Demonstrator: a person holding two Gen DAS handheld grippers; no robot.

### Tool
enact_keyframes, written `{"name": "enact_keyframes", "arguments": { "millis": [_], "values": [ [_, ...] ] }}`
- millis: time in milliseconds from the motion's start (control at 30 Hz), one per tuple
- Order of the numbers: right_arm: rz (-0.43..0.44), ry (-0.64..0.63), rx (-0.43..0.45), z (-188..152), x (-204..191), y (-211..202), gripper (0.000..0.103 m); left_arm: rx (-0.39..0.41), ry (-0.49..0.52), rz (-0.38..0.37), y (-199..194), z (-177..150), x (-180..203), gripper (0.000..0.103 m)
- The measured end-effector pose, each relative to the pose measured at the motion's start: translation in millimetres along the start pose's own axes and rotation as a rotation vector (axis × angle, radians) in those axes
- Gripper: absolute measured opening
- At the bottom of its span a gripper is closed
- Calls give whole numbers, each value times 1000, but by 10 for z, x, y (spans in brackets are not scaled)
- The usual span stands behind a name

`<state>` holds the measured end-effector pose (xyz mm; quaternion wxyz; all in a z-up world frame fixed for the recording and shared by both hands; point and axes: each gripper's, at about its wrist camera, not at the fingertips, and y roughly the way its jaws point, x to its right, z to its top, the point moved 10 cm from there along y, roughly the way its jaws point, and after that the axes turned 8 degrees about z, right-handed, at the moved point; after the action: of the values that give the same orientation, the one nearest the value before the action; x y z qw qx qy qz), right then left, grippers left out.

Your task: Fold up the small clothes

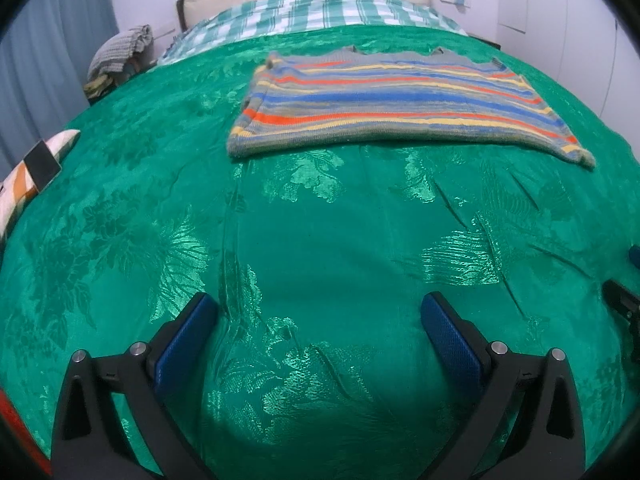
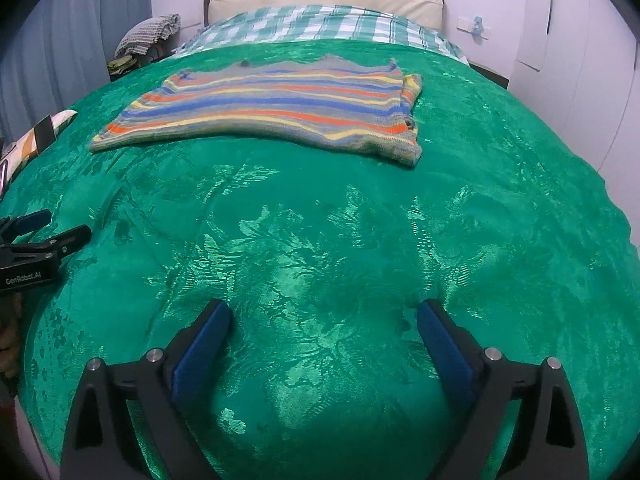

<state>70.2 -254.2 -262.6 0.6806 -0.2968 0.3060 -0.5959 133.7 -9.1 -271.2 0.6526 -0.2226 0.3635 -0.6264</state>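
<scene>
Knitwear is lying flat in the left wrist view: the striped sweater (image 1: 396, 100) is resting on the green bedspread (image 1: 320, 240) well beyond the left gripper (image 1: 320, 316), whose blue pads are standing wide apart and holding nothing, so this hand is probably best reaching forward for the sweater's near-left corner and closing only once the hem is sitting between the pads. In the right wrist view the striped sweater (image 2: 272, 108) is again lying far ahead and to the left of the right gripper (image 2: 324, 320), which is likewise spread and empty over bare bedspread (image 2: 480, 220), with the left gripper (image 2: 60, 228) showing at the frame's left edge. Taking the near-right corner, where the edge is already looking doubled over, at the same moment as the other hand should be keeping the fold square.
</scene>
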Motion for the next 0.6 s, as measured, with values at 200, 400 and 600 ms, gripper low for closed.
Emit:
{"name": "enact_keyframes", "arguments": {
  "millis": [200, 400, 600],
  "values": [
    [1, 3, -13, 8, 19, 24, 95, 0, -1, 1, -1, -1, 1, 102],
    [-10, 2, -23, 9, 17, 43, 96, 0, -1, 1, -3, -2, 2, 102],
    [-14, 2, -30, 13, 22, 60, 96, 0, -1, 1, -4, -3, 3, 102]
  ]
}}
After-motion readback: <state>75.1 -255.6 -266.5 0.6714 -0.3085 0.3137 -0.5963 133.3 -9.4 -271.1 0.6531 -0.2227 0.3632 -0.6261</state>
